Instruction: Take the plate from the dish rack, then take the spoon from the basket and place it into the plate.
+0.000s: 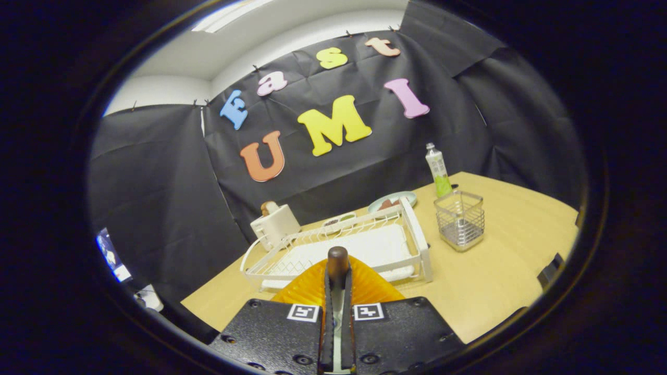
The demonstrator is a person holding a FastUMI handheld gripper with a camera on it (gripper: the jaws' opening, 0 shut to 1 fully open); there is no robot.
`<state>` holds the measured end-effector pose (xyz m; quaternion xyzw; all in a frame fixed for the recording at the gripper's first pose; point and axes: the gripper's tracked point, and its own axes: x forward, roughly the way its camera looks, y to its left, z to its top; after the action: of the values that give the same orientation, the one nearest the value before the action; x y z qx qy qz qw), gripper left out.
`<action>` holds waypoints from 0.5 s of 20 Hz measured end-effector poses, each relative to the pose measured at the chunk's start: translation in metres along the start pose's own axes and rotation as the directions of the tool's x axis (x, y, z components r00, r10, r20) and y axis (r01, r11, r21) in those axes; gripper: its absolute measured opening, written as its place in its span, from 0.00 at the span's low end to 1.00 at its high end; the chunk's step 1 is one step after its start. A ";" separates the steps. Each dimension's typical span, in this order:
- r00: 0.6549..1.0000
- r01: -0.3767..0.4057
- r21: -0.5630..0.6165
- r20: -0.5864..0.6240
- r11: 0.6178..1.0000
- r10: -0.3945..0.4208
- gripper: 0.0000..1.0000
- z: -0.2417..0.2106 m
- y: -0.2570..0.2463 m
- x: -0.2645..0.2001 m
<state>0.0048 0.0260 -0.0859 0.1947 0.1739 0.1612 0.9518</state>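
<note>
- Gripper (337, 276): seen from the gripper view, its two fingers lie close together and pinch a spoon (337, 260) between them; the spoon's dark, rounded handle end stands up just past the fingertips, and a pale strip of it shows down the narrow gap between the fingers.
- Plate (312, 289): an orange, ribbed plate lies directly under and just ahead of the fingers, on the near part of the table, in front of the dish rack. Whether the spoon touches the plate cannot be told.
- Dish rack (417, 234): a white wire rack with a white tray beneath it stands just beyond the plate, set at a slant on the table.
- Basket (460, 219): a square wire-mesh basket stands upright to the right of the rack, apart from it.
- Bottle (439, 169): a slim bottle with a green lower part stands behind the basket, near the black cloth wall.
- Second plate (396, 199): a pale, light-green plate lies behind the far corner of the rack; something brown rests on it.
- Toaster (275, 225): a white toaster stands at the rack's far left end, with a brown item poking out of its top.
- Table (510, 260): a light wooden top bears all these things.
</note>
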 end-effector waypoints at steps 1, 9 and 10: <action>1.000 -0.008 0.029 -0.008 1.000 0.009 0.11 -0.002 -0.002 0.002; 0.998 0.039 0.075 -0.055 0.996 -0.035 0.19 -0.016 -0.044 0.011; 0.997 0.058 0.052 -0.056 0.997 -0.055 0.25 -0.015 -0.049 0.011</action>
<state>0.0206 -0.0081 -0.1228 0.2107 0.2094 0.1347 0.9453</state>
